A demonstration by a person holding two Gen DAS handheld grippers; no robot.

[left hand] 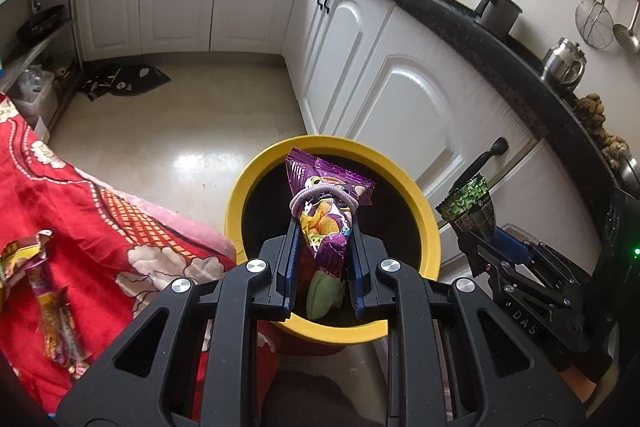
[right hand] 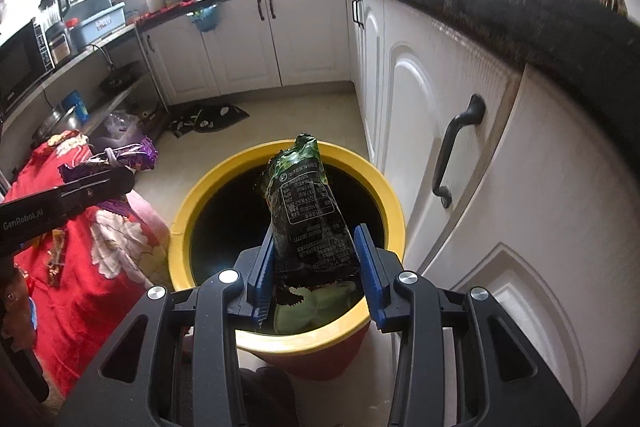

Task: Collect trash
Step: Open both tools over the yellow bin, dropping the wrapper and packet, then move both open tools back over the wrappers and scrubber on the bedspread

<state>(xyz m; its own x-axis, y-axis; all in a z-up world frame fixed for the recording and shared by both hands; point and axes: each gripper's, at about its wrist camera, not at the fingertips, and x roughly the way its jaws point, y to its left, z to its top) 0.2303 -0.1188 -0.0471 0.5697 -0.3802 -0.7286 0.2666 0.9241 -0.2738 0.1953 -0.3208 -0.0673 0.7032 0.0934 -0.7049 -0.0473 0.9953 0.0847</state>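
1. Left wrist view: the left claw (left hand: 322,263) is gripping a purple snack bag (left hand: 326,205) between its blue pads, the jaws narrowed onto the bag's lower part. A pale hair tie is looping around the bag's middle.
2. The purple bag is standing upright over the open mouth of a yellow-rimmed bin (left hand: 424,227), which is sitting on the floor just beside the white cupboards (left hand: 408,99).
3. Something pale green (left hand: 324,293) is lying inside the bin, showing below the bag between the pads.
4. To the right, the right claw (left hand: 486,237) is holding a dark green packet (left hand: 470,209) near the bin's rim.
5. On the left, a red flowered blanket (left hand: 92,219) is carrying more wrappers (left hand: 44,283) near its edge. A dark mat (left hand: 128,81) is lying on the floor at the far end.
6. Right wrist view: the right claw (right hand: 318,267) is holding the dark green packet (right hand: 308,215). Its left pad is pressing the packet's side; whether the right pad is touching cannot be told, so the jaws are looking partly open around it.
7. The packet is hanging tilted above the bin (right hand: 188,211), with the pale green item (right hand: 312,307) lying below it.
8. At the left, the left claw (right hand: 114,169) is carrying the purple bag (right hand: 128,157) beside the bin, over the red blanket (right hand: 92,259).
9. The black tabletop (right hand: 500,11) is running along the right above the cupboards.
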